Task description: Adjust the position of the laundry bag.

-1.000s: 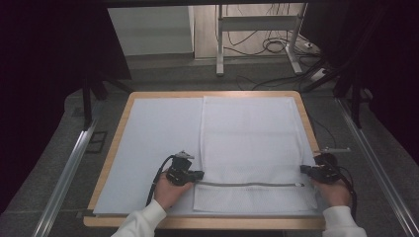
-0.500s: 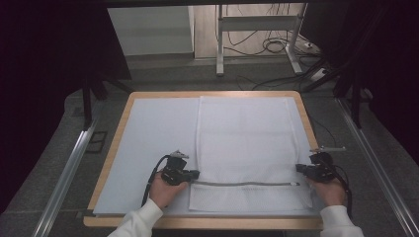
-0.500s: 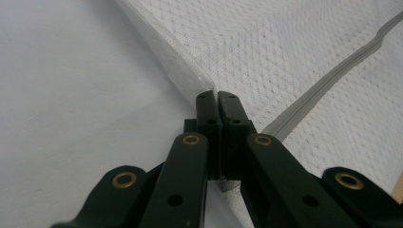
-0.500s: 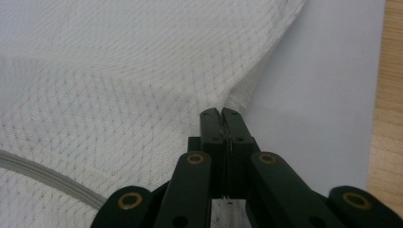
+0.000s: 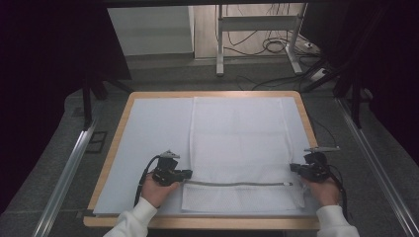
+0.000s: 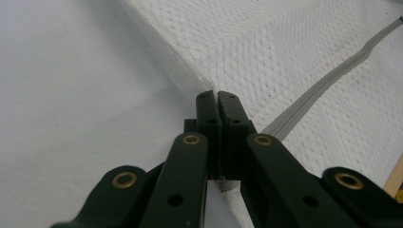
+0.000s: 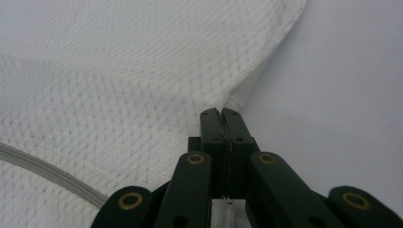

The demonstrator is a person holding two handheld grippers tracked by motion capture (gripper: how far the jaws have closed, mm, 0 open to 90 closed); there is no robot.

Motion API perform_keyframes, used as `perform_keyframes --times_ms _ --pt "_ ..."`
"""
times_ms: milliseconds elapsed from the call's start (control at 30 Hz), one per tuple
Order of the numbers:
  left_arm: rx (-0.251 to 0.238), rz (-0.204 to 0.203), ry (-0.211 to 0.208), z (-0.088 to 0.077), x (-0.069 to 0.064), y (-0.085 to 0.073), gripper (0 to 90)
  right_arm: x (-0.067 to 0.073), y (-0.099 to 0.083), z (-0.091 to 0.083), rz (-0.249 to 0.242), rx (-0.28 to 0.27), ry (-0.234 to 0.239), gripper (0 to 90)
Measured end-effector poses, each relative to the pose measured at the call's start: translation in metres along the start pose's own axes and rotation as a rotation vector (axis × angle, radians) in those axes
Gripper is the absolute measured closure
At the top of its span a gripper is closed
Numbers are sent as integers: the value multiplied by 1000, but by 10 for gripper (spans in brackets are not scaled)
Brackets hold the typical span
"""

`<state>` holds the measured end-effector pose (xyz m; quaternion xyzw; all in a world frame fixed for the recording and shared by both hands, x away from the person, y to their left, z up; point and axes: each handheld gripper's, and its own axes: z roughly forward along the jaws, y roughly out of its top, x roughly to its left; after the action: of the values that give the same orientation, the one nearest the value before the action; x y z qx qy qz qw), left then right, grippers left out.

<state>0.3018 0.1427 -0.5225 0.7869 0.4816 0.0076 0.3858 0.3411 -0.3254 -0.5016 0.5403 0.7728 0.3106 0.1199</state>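
We recorded a white mesh laundry bag [image 5: 240, 148] lying flat on the pale sheet [image 5: 148, 133] that covered the wooden-rimmed table [image 5: 118, 123], the bag sitting right of the table's middle and running from the far edge toward the person. A grey zipper [image 5: 237, 183] crossed the bag near its near end, roughly level between the two hands. In the high view the left gripper [image 5: 187, 174] sat at the bag's left edge, just beside the zipper's left end, and the right gripper [image 5: 294, 169] sat at the bag's right edge by the zipper's other end. The bag between them lay stretched and mostly smooth, with a slight pucker at each pinched edge. In the left gripper view we saw the left gripper's [image 6: 217, 97] jaws clenched together on the folded edge of the mesh bag [image 6: 266, 52], the fabric rising into a ridge that ran away from the jaw tips, with the zipper [image 6: 328, 76] passing off to the right. In the right gripper view the right gripper [image 7: 220, 113] was likewise clamped on the side edge of the bag [image 7: 142, 71], the mesh gathered to a point at the tips, and a short length of zipper [image 7: 43, 173] showed at lower left. Whether the pinched edges were lifted clear of the sheet or just resting on it we could not quite tell, though the left one appeared slightly raised.
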Motion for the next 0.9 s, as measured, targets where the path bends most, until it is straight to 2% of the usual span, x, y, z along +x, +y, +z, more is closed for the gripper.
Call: perform_keyframes --times_ms 900 --pt "-1 -35 20 -19 21 -15 894 33 11 13 -48 -15 34 882"
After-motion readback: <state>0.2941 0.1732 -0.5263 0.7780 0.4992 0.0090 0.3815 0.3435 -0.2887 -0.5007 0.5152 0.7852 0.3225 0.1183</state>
